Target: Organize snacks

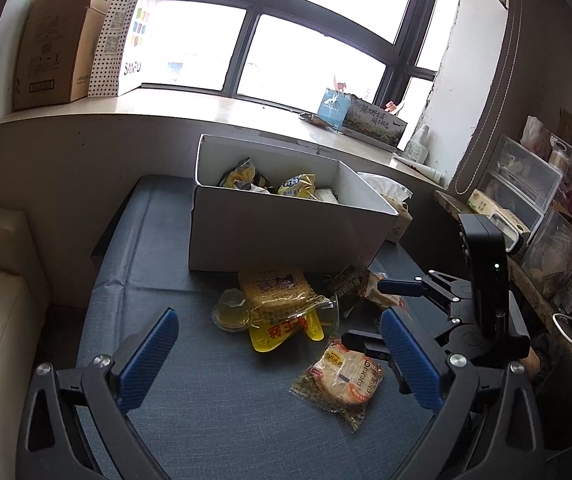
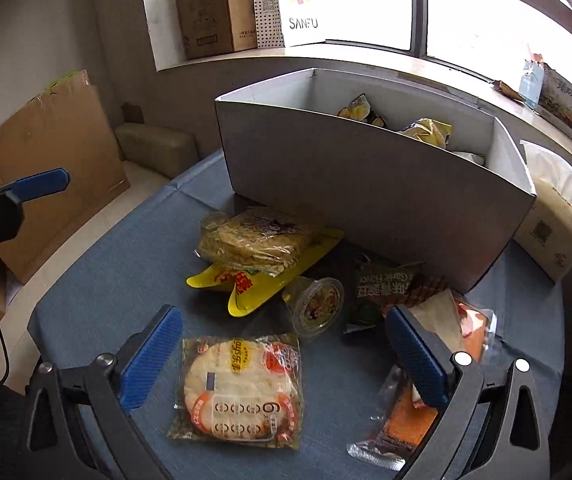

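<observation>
Item: round cracker packet, flat on the bench, directly ahead between the spread, empty fingers of the right hand-held gripper; left hand-held gripper likewise released, farther off.

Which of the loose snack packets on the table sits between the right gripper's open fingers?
The round rice cracker packet, lying flat between the right gripper's fingers. The yellow-wrapped cake packet and dark garlic-flavour packet lie farther off, near the white box.
</observation>
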Available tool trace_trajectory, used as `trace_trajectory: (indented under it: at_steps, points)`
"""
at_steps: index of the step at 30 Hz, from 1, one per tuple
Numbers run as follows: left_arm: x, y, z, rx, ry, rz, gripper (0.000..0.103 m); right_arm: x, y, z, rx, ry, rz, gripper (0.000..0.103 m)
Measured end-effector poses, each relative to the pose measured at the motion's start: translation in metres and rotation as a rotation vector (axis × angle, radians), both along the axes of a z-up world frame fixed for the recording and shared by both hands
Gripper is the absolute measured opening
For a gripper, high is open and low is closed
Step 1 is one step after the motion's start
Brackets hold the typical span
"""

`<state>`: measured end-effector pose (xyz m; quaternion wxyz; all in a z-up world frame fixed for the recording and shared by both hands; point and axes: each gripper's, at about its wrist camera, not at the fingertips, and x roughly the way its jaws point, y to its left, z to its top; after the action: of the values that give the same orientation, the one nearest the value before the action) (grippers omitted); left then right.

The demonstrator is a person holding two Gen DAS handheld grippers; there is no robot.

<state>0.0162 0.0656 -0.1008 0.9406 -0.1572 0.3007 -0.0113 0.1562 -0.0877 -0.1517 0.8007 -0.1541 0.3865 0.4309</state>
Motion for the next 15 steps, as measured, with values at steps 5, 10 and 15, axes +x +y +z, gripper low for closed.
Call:
trace_trajectory:
  at_steps: [5,10,15]
  points:
    - [-0.003,0.005,-0.004,-0.014,0.005,0.002,0.103,0.027,0.052,-0.014,-0.042,0.051,-0.009,0.103]
    - [-0.006,0.011,-0.008,-0.031,0.011,0.010,0.103,0.041,0.082,-0.035,-0.129,0.033,0.002,0.103]
    - [-0.006,0.014,-0.013,-0.040,0.021,0.014,0.103,0.048,0.079,-0.041,-0.065,0.113,-0.003,0.096]
